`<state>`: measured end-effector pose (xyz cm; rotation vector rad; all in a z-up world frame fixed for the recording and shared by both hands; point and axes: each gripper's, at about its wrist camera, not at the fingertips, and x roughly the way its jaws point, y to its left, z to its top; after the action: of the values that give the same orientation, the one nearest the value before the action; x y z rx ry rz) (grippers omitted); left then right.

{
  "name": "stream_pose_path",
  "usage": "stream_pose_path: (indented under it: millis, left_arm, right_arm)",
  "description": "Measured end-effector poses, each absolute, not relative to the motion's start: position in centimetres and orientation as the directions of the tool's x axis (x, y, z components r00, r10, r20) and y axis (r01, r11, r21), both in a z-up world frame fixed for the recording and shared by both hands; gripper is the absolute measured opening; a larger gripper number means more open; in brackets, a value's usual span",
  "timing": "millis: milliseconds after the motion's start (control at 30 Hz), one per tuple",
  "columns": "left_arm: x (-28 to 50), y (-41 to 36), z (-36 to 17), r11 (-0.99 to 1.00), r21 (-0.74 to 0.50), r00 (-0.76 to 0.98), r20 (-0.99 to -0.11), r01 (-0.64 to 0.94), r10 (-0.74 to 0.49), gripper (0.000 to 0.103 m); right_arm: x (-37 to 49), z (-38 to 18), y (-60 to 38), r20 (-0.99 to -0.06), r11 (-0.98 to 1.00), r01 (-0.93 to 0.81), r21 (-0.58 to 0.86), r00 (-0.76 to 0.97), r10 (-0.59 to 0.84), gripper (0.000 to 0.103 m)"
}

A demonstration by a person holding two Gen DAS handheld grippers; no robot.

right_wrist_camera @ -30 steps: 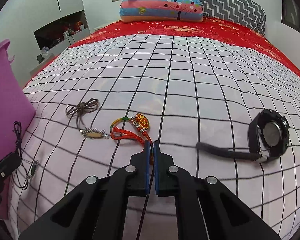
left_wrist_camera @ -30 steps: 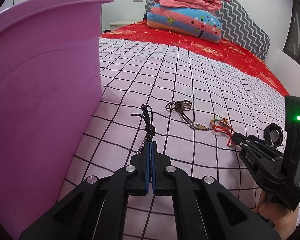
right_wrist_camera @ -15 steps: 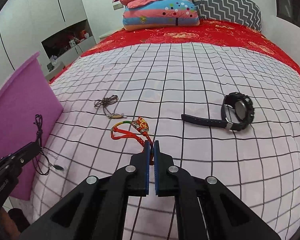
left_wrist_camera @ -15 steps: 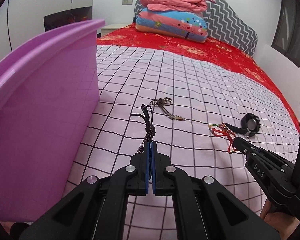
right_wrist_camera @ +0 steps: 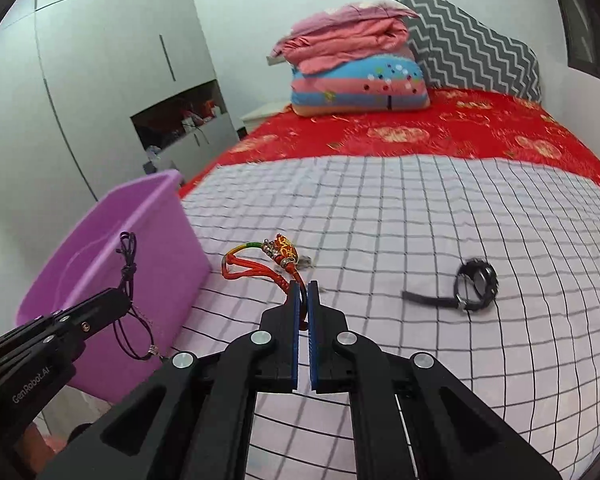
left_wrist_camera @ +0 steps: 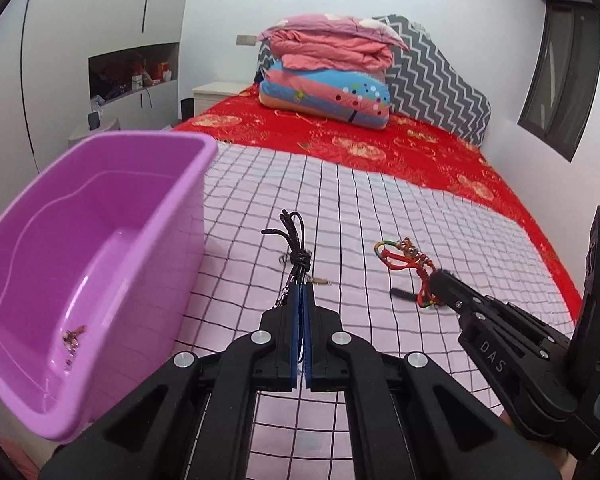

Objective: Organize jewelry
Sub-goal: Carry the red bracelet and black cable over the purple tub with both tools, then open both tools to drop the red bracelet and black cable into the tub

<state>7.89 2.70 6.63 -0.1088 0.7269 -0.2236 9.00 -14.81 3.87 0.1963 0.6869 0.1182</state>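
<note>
Both tongs risen (seemingly clear), pinching cords [left_wrist_camera: 296, 248].

Both grippers have risen off the checked bedspread [right_wrist_camera: 420, 240] — black cord necklace [left_wrist_camera: 296, 248] and red braided bracelet [right_wrist_camera: 276, 264] now dangling clear, purple tub's [left_wrist_camera: 148, 216] interior visible.

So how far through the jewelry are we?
One small piece already lies in the purple bin. The left gripper holds the black cord necklace; the right gripper holds the red braided bracelet. The watch remains on the bed.
</note>
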Motion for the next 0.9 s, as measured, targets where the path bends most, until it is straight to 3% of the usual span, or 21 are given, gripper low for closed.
stream_pose_path:
  millis: [367, 633, 900]
  left_arm:
    - [7.9, 13.4, 11.9, 0.990, -0.139, 0.800, -0.594, -0.001, -0.083, 0.002]
    - [9.8, 21.3, 8.1, 0.978, -0.159, 0.732, -0.681, -0.136, -0.009, 0.003]
    - [11.7, 24.3, 4.2, 0.970, -0.159, 0.653, -0.757, -0.182, -0.002, 0.003]
  right_arm:
    - [10.4, 10.8, -4.3, -0.540, 0.938, -0.280, 0.206, 0.766, 0.348, 0.004]
    - [12.9, 9.7, 5.3, -0.598, 0.881, -0.422, 0.213, 0.657, 0.459, 0.004]
    - [14.9, 7.1, 9.8, -0.676, 0.868, -0.460, 0.187, 0.581, 0.453, 0.001]
